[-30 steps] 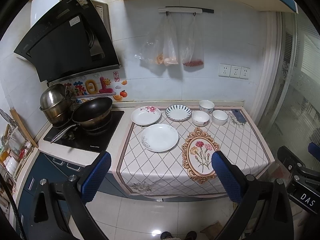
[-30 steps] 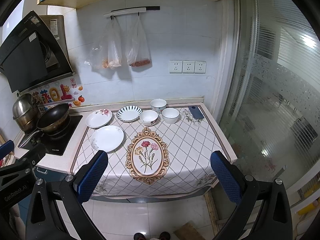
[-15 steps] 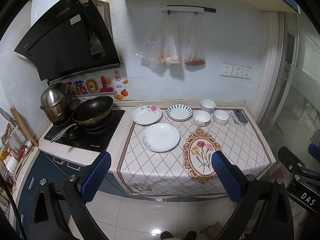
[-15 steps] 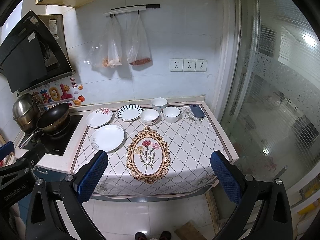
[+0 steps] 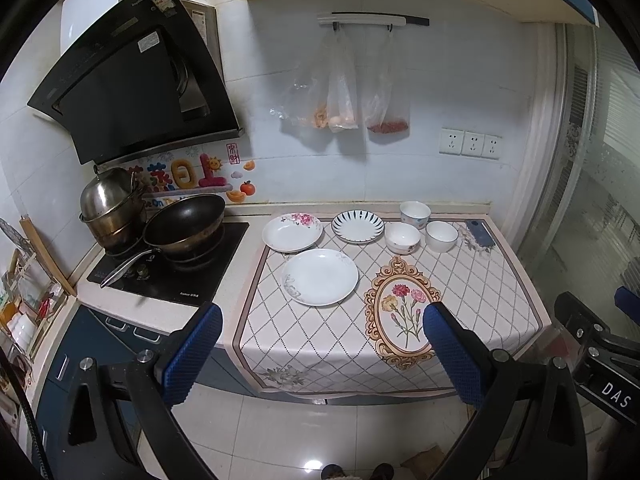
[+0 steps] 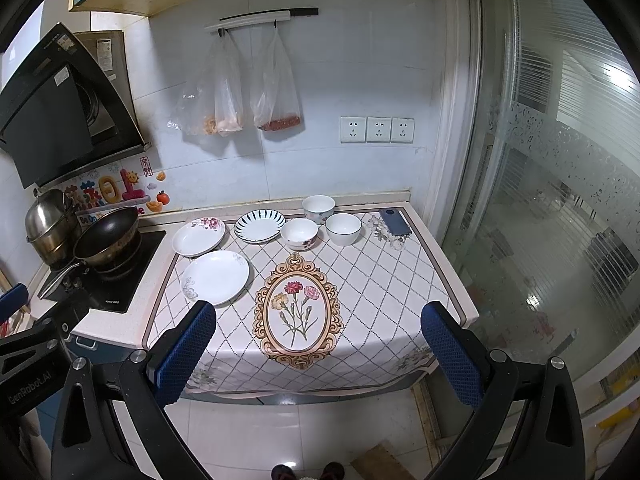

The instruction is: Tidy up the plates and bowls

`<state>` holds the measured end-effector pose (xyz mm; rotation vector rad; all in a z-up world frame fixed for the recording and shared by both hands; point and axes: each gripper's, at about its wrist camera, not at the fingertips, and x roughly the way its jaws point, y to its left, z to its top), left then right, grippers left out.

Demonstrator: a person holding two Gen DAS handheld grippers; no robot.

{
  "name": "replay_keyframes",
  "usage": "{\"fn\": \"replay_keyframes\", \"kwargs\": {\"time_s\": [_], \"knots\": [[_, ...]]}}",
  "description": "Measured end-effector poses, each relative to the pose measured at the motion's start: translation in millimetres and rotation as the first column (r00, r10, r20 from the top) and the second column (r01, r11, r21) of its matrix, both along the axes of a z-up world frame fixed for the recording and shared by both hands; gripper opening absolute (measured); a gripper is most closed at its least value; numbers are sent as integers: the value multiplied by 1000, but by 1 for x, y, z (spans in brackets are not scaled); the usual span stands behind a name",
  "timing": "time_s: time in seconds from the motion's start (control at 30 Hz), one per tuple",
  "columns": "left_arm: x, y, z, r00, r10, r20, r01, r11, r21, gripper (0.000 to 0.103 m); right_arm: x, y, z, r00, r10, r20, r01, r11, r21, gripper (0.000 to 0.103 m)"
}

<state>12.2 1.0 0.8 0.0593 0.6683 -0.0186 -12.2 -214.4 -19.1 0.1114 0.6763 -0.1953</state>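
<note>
White plates (image 5: pixel 320 276) and bowls (image 5: pixel 402 237) sit unstacked on the far half of your counter (image 5: pixel 496 300), plates left, bowls right. Nothing is sorted yet; your left tongs (image 5: pixel 320 354) and right tongs (image 6: pixel 318 354) hang open and empty, well short.

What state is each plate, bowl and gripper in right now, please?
Plain plate: empty, flat, apart.
Floral plate: empty, unstacked.
Striped plate: empty, unstacked.
Back bowl: upright, unstacked.
Middle bowl: upright, empty.
Right bowl: upright, empty.
Wok: on the stove.
Left gripper: open, empty.
Right gripper: open, empty.
</note>
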Motion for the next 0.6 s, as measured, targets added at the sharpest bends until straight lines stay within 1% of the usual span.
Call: {"fn": "replay_keyframes", "kwargs": {"time_s": [0.6], "knots": [[3,-7,1,1000,-12,1,12,1000,-2,103,1,-2,-1,1000,-3,-5,3,1000,10,103]]}}
